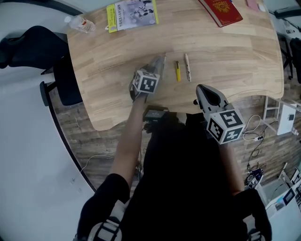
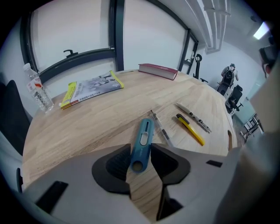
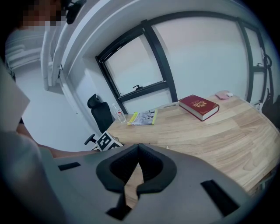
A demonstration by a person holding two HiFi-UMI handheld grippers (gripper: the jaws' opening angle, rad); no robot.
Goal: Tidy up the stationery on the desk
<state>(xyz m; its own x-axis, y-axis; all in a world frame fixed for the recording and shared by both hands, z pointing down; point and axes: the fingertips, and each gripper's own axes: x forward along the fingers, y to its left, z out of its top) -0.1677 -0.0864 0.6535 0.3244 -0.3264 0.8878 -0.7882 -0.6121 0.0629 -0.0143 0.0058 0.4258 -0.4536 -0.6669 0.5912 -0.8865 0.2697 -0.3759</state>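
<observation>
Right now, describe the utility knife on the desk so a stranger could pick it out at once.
On the wooden desk, find the three pens lying side by side. Left of them, between the left hand-held gripper's jaws, lies the utility knife. It alone is wide, flat and teal, with a hole in its near end.

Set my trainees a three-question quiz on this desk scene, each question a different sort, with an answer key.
1. Multiple choice: what lies between the jaws of the left gripper? A) a stapler B) a teal utility knife C) a ruler
2. True or false: the right gripper has its jaws spread wide.
3. Short answer: what colour is the thick closed book at the far edge of the desk?
Key: 1 B; 2 false, they are together with nothing between; 3 red.
</observation>
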